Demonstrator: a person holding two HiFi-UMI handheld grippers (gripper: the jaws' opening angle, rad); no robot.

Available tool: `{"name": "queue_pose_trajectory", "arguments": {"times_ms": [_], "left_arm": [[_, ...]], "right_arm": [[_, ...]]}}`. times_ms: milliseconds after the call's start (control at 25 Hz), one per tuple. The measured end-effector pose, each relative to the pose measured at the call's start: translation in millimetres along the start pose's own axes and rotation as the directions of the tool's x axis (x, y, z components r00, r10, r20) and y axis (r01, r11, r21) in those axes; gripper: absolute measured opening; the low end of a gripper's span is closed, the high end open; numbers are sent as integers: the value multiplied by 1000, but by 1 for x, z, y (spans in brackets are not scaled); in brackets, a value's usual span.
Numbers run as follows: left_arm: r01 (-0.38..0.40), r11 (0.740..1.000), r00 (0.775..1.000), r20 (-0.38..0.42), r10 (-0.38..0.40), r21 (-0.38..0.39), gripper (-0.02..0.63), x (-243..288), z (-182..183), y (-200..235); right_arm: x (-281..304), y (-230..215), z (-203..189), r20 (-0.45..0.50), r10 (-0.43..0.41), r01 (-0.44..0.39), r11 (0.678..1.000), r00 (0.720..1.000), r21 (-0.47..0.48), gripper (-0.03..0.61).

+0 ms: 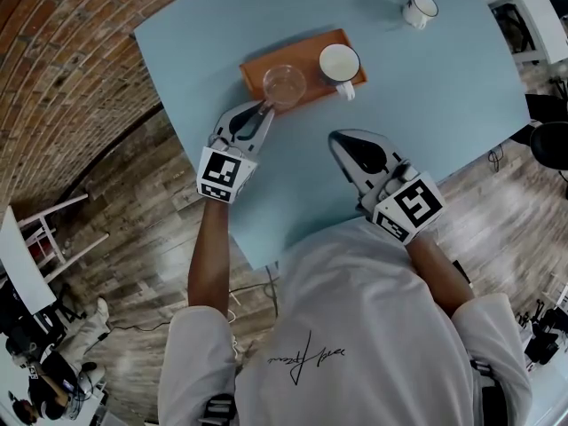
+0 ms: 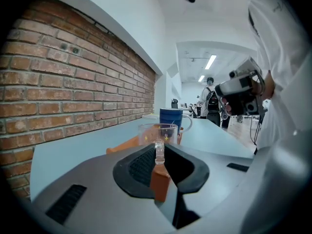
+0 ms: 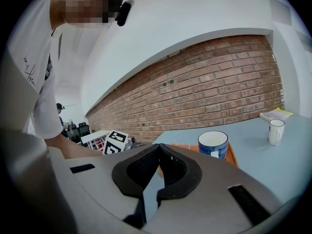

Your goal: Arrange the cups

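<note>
Okay: left claw on the glass handle, right claw idle

Your left gripper (image 1: 264,111) is clamped on the handle (image 2: 159,151) of the glass cup (image 1: 284,85). The thin clear loop stands upright between the pads. The cup is at the near left corner of the orange tray (image 1: 303,53). It looks set down on it, but no view confirms the base.

The blue mug (image 1: 339,64) is on the same tray, just right of the glass, with a gap showing in the head view. The small white mug (image 1: 419,10) is off the tray, well beyond its far right end, on the table (image 1: 444,105). Your right gripper (image 1: 337,139) is clenched on nothing, over the table on your side of the tray.

Handling, as a judgement:
- The glass is likely light, rigid, slick and breakable.
- The handle is a narrow hold, so the cup may pivot about the pinch.
- Grip low on the loop near the wall, don't squeeze harder, and lift straight.
- Steer clear of the blue mug.
</note>
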State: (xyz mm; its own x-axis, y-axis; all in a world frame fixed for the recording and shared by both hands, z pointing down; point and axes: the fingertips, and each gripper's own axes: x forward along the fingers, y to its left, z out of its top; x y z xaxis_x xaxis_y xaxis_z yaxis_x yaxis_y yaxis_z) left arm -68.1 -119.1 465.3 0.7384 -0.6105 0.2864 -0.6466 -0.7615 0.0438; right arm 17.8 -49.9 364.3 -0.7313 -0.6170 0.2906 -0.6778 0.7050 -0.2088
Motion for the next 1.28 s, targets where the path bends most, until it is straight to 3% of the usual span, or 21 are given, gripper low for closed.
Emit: {"name": "queue_pose_trajectory", "arguments": {"times_ms": [680, 880, 1280], "left_arm": [[-98, 994, 995, 24, 99, -40, 54, -11, 10, -3], [-158, 984, 986, 43, 162, -83, 54, -18, 16, -8], [-232, 969, 971, 46, 236, -86, 54, -26, 22, -22]], "right_arm": [[-7, 2, 7, 45, 12, -13, 1000, 999, 4, 21], [-11, 4, 10, 59, 21, -21, 1000, 998, 1, 21], [-16, 8, 15, 79, 54, -54, 999, 995, -6, 21]]}}
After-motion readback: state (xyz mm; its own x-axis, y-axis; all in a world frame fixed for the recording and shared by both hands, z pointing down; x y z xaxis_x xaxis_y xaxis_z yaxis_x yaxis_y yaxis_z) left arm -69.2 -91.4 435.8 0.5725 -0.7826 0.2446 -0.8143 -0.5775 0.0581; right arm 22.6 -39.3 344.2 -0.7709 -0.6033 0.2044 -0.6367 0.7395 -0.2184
